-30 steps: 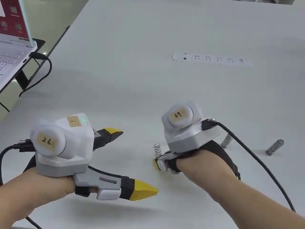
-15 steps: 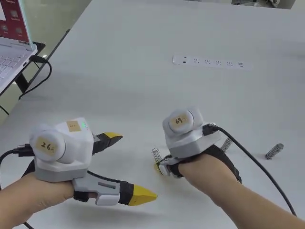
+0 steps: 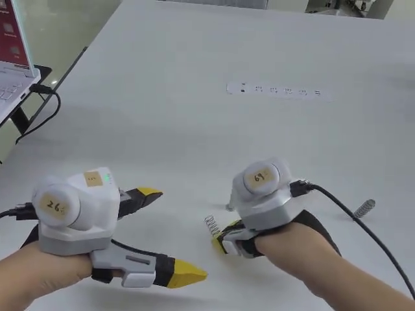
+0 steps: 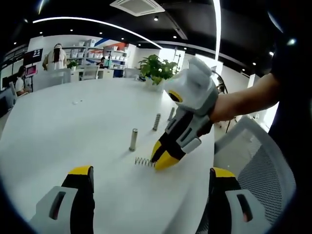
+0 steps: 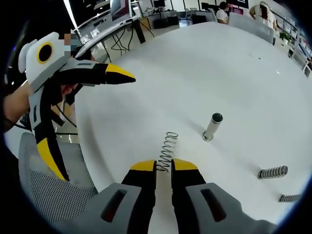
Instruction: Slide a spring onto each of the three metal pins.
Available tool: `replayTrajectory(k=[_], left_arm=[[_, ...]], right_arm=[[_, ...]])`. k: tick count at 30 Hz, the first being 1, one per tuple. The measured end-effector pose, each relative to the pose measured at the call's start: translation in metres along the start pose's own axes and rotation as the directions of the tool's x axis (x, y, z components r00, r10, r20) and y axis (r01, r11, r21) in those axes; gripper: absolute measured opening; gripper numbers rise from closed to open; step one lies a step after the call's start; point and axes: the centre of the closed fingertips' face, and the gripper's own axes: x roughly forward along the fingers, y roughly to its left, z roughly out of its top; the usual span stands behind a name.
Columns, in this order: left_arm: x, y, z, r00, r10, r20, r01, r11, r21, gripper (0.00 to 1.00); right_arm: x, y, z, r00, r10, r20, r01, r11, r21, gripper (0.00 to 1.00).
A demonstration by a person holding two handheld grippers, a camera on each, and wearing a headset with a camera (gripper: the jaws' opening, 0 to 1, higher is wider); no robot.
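Where the right hand-held gripper (image 5: 163,168) is held low over the white tabletop (image 3: 194,116), its yellow-tipped jaws are pressed almost together and one end of a spring (image 5: 168,146) is pinched between them. In the right gripper view the spring's long axis is seen running straight out from the jaw tips, away from the hand, with the free end pointed a little to the left of an upright metal pin (image 5: 213,126). The pin is stood on end on the tabletop, near the spring's free end but apart from it, and its bare shaft is seen from base to top.

In the left gripper view the spring (image 4: 144,161) is seen lying level, one end at the tips of the right hand-held gripper (image 4: 163,161), and the pin (image 4: 133,139) is placed just behind its free end. Whether the coil is rested on the surface or held just above it cannot be told. In the head view the spring (image 3: 212,225) is angled up and to the left from the right hand-held gripper (image 3: 217,238).

The left hand-held gripper (image 3: 170,233) is held to the left with its jaws spread wide, and its tips are pointed toward the right one.

A second spring (image 5: 273,171) and a third spring (image 5: 290,197) are laid on their sides beyond the pin. A white power strip (image 3: 275,91) is laid across the far tabletop.
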Motion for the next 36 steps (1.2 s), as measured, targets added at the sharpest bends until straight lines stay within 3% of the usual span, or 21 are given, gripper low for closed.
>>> replayTrajectory(k=[1,9,13,20,23,24,26,29,33,35,36], left_arm=[[0.001,-0.001,0.001,1.0,-0.003,0.0,0.003,1.0,0.001,0.95],[0.006,-0.008,0.005,0.9995,-0.031,0.001,0.031,0.999,0.009,0.93],[0.008,-0.012,0.006,0.9993,-0.036,-0.002,0.036,0.999,0.01,0.93],[0.01,-0.017,0.003,0.999,-0.044,-0.012,0.044,0.999,0.006,0.9],[0.01,-0.02,0.004,0.9984,-0.055,-0.008,0.055,0.998,-0.001,0.88],[0.01,-0.02,0.005,0.9983,-0.057,-0.007,0.057,0.998,-0.002,0.87],[0.01,-0.023,0.005,0.9975,-0.07,-0.004,0.07,0.998,-0.008,0.85],[0.011,-0.025,0.005,0.9967,-0.081,-0.003,0.081,0.997,-0.007,0.84],[0.012,-0.028,0.005,0.9951,-0.099,-0.003,0.099,0.995,-0.009,0.82],[0.012,-0.028,0.005,0.9948,-0.102,-0.004,0.102,0.995,-0.005,0.81],[0.012,-0.028,0.005,0.9947,-0.103,-0.004,0.103,0.995,-0.005,0.8]], right_arm=[[-0.005,-0.003,0.0,0.9999,0.003,0.013,-0.002,0.999,-0.032,0.09],[-0.027,-0.017,-0.018,0.9997,0.021,-0.009,-0.022,0.996,-0.09,0.09],[-0.039,-0.014,-0.023,0.9985,0.054,-0.006,-0.054,0.98,-0.194,0.09],[-0.053,-0.014,-0.025,0.9967,0.078,-0.021,-0.081,0.951,-0.297,0.08],[-0.056,-0.009,-0.022,0.994,0.108,-0.018,-0.106,0.915,-0.389,0.08],[-0.056,-0.008,-0.021,0.9939,0.109,-0.019,-0.107,0.911,-0.398,0.08],[-0.057,-0.006,-0.019,0.9934,0.112,-0.025,-0.111,0.887,-0.448,0.08],[-0.058,-0.003,-0.019,0.9924,0.118,-0.035,-0.12,0.865,-0.488,0.08],[-0.058,-0.002,-0.02,0.99,0.127,-0.062,-0.14,0.81,-0.57,0.08],[-0.059,-0.002,-0.02,0.989,0.133,-0.065,-0.146,0.801,-0.581,0.08],[-0.059,-0.002,-0.019,0.9885,0.137,-0.066,-0.149,0.789,-0.597,0.08]])
